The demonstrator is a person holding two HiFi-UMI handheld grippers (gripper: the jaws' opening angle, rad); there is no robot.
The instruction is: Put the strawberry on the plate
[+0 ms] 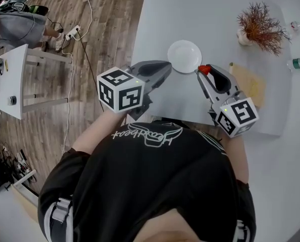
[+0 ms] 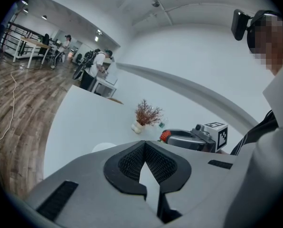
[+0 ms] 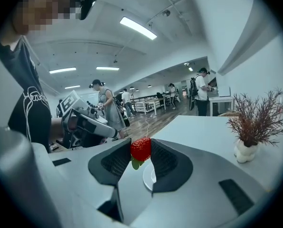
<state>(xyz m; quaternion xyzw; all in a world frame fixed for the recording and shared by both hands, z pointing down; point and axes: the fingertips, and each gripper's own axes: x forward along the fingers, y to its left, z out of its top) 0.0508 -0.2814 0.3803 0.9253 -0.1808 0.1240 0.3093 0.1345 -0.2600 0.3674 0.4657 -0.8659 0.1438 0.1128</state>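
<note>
The pale grey bench [image 1: 160, 14] carries everything. On its right side lies a wooden board [image 1: 250, 84], and beyond that stands a dried reddish plant [image 1: 260, 26] in a small white vase. The left gripper [image 2: 144, 148] hovers over the bench's near edge, left of the plate, its tips clenched together with nothing between them. The right gripper [image 3: 140, 145] is grasping the strawberry. The white plate [image 1: 184, 56] sits bare between the two grippers. The strawberry [image 3: 140, 149], pinched at the jaw tips with its green leaves pointing down, hangs just beside the plate's near right rim, not on it.
</note>
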